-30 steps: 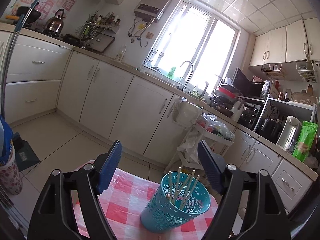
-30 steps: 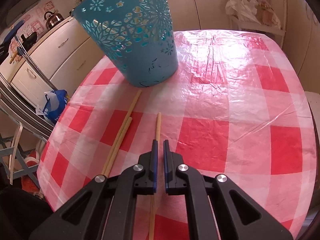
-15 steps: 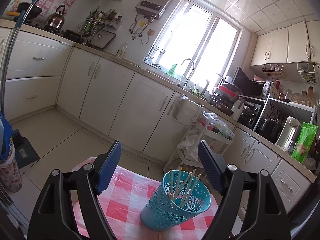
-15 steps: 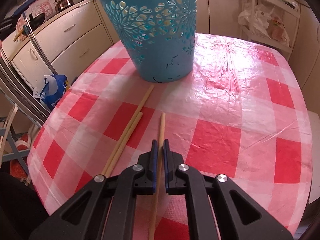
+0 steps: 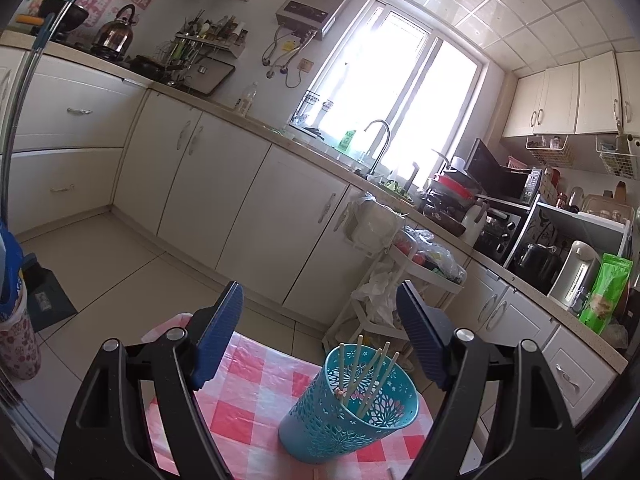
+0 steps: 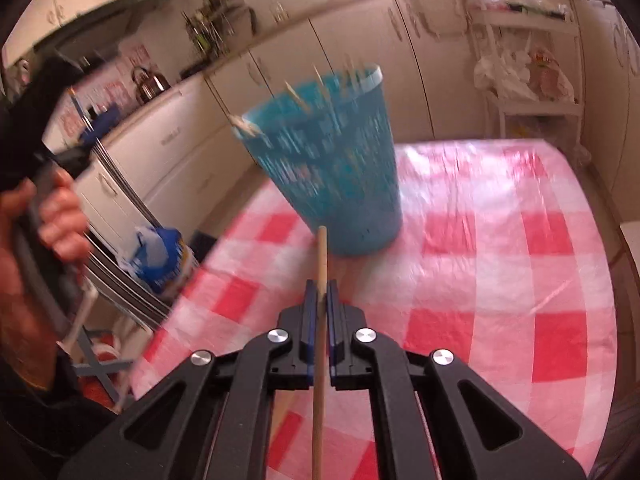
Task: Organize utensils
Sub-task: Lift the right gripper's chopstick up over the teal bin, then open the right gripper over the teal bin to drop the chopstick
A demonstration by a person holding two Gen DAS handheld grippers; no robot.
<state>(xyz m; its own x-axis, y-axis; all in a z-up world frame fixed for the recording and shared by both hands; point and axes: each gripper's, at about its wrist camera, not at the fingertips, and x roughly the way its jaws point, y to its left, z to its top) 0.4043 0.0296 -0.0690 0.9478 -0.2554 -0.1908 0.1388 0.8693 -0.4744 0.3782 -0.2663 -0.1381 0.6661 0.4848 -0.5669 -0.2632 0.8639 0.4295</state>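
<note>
A teal cut-out holder (image 5: pixel 348 420) (image 6: pixel 332 176) stands on the red-and-white checked tablecloth (image 5: pixel 240 412) (image 6: pixel 500 280), with several wooden chopsticks (image 5: pixel 368 368) upright inside. My right gripper (image 6: pixel 319 292) is shut on one wooden chopstick (image 6: pixel 321 256), lifted off the cloth with its tip just in front of the holder's base. My left gripper (image 5: pixel 320 320) hangs open above the near side of the holder with nothing between its fingers. A person's hand (image 6: pixel 48 216) holds the left tool at the left of the right wrist view.
Two chopstick ends (image 5: pixel 316 473) peek out at the bottom of the left wrist view. Beyond the table are white cabinets (image 5: pixel 256 208), a white trolley (image 5: pixel 424 280) and a folded chair with a blue bag (image 6: pixel 160 260) at the table's left edge.
My right gripper has risen and tilted up, carrying one chopstick off the cloth; the two other chopsticks have dropped out of its view. The left gripper has stayed in place, still open.
</note>
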